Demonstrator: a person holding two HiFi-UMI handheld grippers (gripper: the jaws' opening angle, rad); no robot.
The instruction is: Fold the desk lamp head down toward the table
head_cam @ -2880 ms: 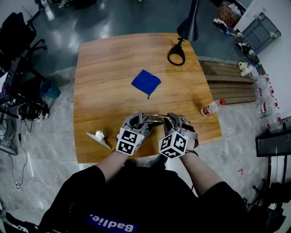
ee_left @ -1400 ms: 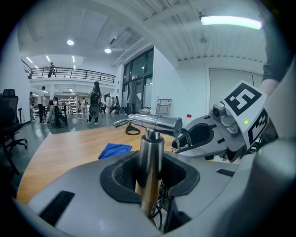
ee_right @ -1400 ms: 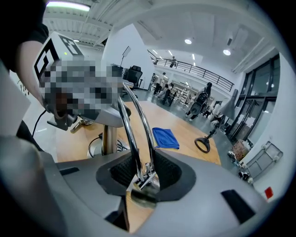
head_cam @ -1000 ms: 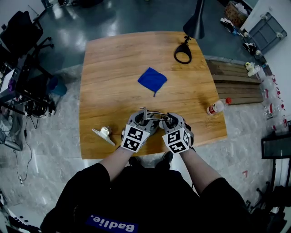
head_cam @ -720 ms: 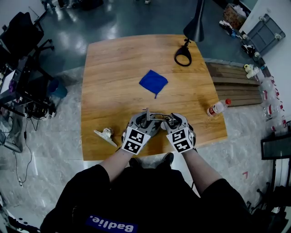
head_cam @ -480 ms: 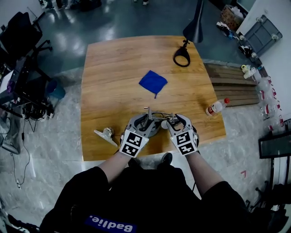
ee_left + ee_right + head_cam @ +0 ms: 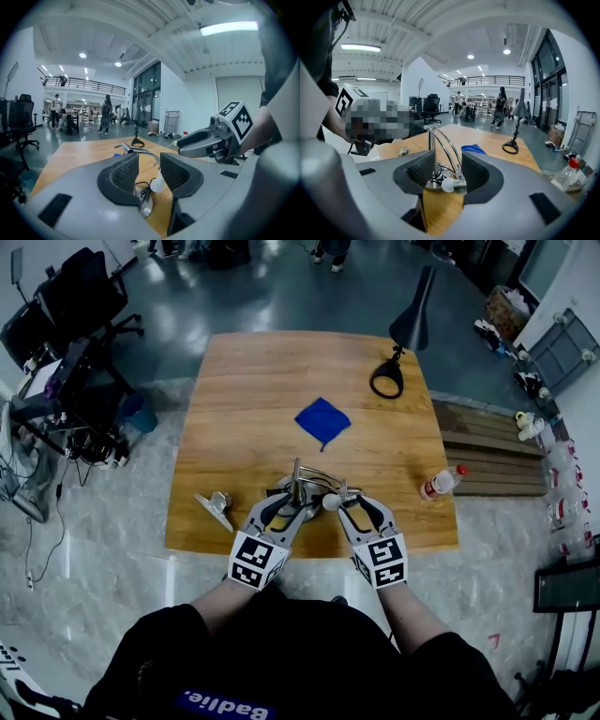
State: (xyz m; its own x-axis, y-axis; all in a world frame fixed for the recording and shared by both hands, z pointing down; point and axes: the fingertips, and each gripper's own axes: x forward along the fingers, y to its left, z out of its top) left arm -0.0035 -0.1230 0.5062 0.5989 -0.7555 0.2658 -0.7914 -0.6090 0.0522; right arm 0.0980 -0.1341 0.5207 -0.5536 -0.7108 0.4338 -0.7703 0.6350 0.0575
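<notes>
A chrome desk lamp (image 7: pixel 302 486) stands near the table's front edge on a round base (image 7: pixel 145 206). Its thin arm (image 7: pixel 443 145) arches over, and the white bulb head (image 7: pixel 330 503) hangs low, close to the wood. My left gripper (image 7: pixel 286 510) sits just short of the base, open, with nothing between its pads (image 7: pixel 125 172). My right gripper (image 7: pixel 364 514) is a little behind the bulb (image 7: pixel 449 184), also open and apart from it. Through both gripper views the lamp shows beyond the jaws, not within them.
A blue cloth (image 7: pixel 322 420) lies mid-table. A black desk lamp (image 7: pixel 411 320) with a ring base (image 7: pixel 385 383) stands at the far right corner. A plastic bottle (image 7: pixel 441 482) lies near the right edge, and a small metal object (image 7: pixel 216 506) near the front left.
Both grippers have come off the lamp, drawing back toward me and lifting, and their jaws have spread. The lamp stays in place with its head low.
</notes>
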